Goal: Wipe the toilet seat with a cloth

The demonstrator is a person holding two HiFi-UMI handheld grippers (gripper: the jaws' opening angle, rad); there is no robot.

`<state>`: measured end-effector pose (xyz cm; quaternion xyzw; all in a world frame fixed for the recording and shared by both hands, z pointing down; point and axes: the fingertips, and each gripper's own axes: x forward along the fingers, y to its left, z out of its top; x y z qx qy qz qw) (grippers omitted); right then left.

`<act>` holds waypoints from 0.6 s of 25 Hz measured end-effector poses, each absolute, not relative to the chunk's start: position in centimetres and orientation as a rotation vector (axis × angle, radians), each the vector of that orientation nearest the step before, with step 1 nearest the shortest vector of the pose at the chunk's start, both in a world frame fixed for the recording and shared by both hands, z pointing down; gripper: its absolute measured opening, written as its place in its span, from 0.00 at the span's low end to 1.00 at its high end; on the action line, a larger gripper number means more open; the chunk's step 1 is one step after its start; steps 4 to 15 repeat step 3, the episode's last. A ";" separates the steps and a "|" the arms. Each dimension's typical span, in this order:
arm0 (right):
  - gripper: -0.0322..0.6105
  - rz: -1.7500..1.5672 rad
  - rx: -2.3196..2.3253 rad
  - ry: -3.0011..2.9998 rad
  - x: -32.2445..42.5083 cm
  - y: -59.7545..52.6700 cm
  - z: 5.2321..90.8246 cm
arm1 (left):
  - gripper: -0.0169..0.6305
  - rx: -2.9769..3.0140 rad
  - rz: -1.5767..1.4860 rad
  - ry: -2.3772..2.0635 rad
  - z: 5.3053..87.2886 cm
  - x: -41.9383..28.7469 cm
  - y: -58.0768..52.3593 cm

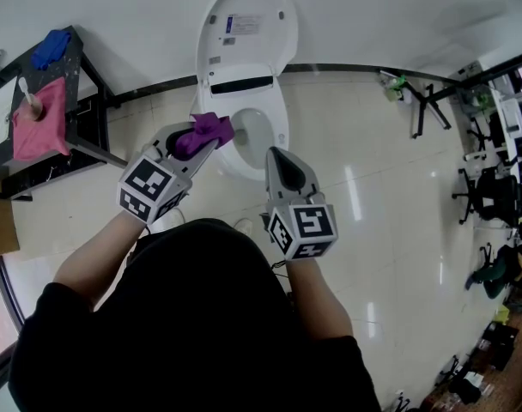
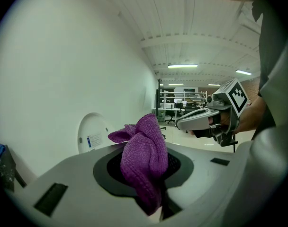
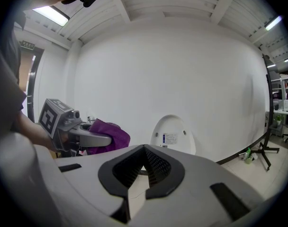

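A white toilet stands against the wall with its lid [image 1: 248,28] raised and its seat [image 1: 279,110] down. My left gripper [image 1: 203,141] is shut on a bunched purple cloth [image 1: 207,130], held over the seat's left rim; whether the cloth touches the seat I cannot tell. In the left gripper view the cloth [image 2: 144,160] fills the space between the jaws. My right gripper [image 1: 276,156] hangs shut and empty by the bowl's front right. In the right gripper view the left gripper [image 3: 106,140] with the cloth [image 3: 113,135] shows left of the lid [image 3: 172,135].
A black table [image 1: 85,67] at the left carries a pink cloth [image 1: 38,118] and a blue cloth [image 1: 51,48]. A black stand [image 1: 428,101] rises at the right, with office chairs [image 1: 493,187] beyond. Cables [image 1: 244,226] lie on the glossy floor by the toilet's base.
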<state>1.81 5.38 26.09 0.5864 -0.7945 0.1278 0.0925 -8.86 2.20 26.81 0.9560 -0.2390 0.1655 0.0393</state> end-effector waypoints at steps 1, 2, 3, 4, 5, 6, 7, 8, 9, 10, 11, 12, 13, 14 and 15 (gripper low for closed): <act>0.07 0.379 1.740 -2.360 1.8 5.4 26.1 | 0.17 2.932 0.508 -0.731 26.8 -8.8 2.3; 0.07 0.378 1.740 -2.360 1.8 5.5 26.1 | 0.17 2.933 0.508 -0.730 26.7 -8.7 2.3; 0.07 0.377 1.739 -2.361 1.8 5.6 26.1 | 0.17 2.934 0.508 -0.728 26.7 -8.7 2.4; 0.07 0.377 1.739 -2.361 1.8 5.6 26.1 | 0.17 2.934 0.508 -0.728 26.7 -8.7 2.4; 0.07 0.377 1.739 -2.361 1.8 5.6 26.1 | 0.17 2.934 0.508 -0.728 26.7 -8.7 2.4; 0.07 0.377 1.739 -2.361 1.8 5.6 26.1 | 0.17 2.934 0.508 -0.728 26.7 -8.7 2.4; 0.07 0.377 1.739 -2.361 1.8 5.6 26.1 | 0.17 2.934 0.508 -0.728 26.7 -8.7 2.4; 0.07 0.377 1.739 -2.361 1.8 5.6 26.1 | 0.17 2.934 0.508 -0.728 26.7 -8.7 2.4; 0.07 0.377 1.739 -2.361 1.8 5.6 26.1 | 0.17 2.934 0.508 -0.728 26.7 -8.7 2.4; 0.07 0.377 1.739 -2.361 1.8 5.6 26.1 | 0.17 2.934 0.508 -0.728 26.7 -8.7 2.4; 0.07 0.377 1.739 -2.361 1.8 5.6 26.1 | 0.17 2.934 0.508 -0.728 26.7 -8.7 2.4; 0.07 0.377 1.739 -2.361 1.8 5.6 26.1 | 0.17 2.934 0.508 -0.728 26.7 -8.7 2.4; 0.07 0.377 1.739 -2.361 1.8 5.6 26.1 | 0.17 2.934 0.508 -0.728 26.7 -8.7 2.4; 0.07 0.377 1.739 -2.361 1.8 5.6 26.1 | 0.17 2.934 0.508 -0.728 26.7 -8.7 2.4; 0.07 0.377 1.739 -2.361 1.8 5.6 26.1 | 0.17 2.934 0.508 -0.728 26.7 -8.7 2.4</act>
